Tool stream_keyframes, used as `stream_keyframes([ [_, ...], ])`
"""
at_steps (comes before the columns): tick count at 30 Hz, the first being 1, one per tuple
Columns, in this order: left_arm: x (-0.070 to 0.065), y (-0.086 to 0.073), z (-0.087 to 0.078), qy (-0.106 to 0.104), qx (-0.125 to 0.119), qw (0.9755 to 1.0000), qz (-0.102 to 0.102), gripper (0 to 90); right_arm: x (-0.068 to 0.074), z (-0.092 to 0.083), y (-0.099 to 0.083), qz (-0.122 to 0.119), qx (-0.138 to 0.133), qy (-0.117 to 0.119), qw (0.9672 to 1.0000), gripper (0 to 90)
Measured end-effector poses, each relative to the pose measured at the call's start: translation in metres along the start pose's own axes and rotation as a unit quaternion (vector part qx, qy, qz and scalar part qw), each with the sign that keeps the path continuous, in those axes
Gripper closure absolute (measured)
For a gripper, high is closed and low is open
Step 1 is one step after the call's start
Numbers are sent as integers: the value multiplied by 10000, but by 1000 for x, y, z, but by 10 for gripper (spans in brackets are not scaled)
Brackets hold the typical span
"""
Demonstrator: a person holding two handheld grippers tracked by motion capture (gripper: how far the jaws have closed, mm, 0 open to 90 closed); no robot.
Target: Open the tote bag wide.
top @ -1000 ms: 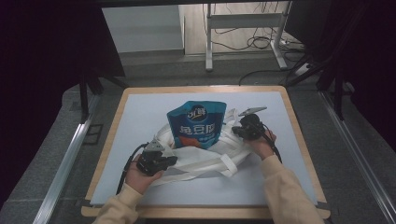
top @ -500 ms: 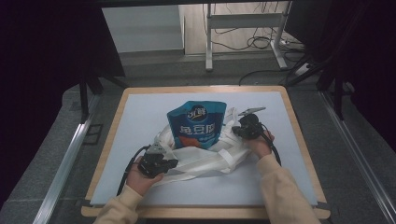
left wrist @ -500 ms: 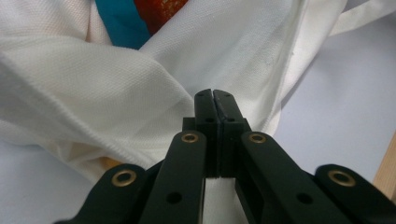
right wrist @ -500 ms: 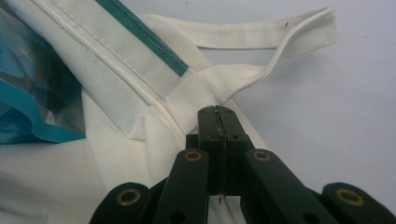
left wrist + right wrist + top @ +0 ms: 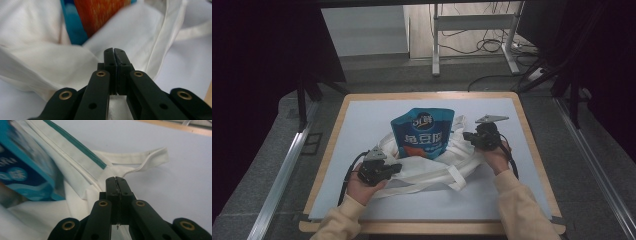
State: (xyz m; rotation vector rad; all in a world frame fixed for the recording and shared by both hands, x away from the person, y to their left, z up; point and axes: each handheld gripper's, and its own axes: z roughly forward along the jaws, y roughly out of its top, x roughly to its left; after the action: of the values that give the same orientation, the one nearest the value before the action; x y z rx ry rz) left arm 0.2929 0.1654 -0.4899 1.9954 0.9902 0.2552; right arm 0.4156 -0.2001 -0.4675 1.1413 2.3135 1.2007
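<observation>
Both tongs, left point(image 5: 396, 167) and right point(image 5: 468, 136), were clamped on the white cloth tote bag point(image 5: 432, 170). The blue printed snack pouch point(image 5: 423, 132) sat partly inside the bag mouth; full insertion apparently remained.

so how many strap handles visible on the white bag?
2. One handle loops out at the near edge of the white bag, between the hands; the other handle lies past the right gripper. Cloth folds may hide more.

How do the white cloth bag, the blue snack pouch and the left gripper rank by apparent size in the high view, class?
1. white cloth bag
2. blue snack pouch, partly tucked into the bag
3. left gripper, though nearer the camera
</observation>
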Motion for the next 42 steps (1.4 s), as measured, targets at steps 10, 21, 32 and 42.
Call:
stream_keyframes([
  [10,5,1,-33,182,-456,9987,-114,895,22,-50,0,-306,-577,179,9977,883],
  [21,31,-17,-57,544,-668,9949,-516,851,14,-101,-44,-287,-814,163,9961,809],
  [32,54,-39,-39,681,-101,9946,-772,492,-6,-103,-88,-115,-502,-45,9987,549],
  [42,50,-40,-34,759,-4,9951,-626,449,-6,-94,-94,-46,-364,-105,9993,509],
])
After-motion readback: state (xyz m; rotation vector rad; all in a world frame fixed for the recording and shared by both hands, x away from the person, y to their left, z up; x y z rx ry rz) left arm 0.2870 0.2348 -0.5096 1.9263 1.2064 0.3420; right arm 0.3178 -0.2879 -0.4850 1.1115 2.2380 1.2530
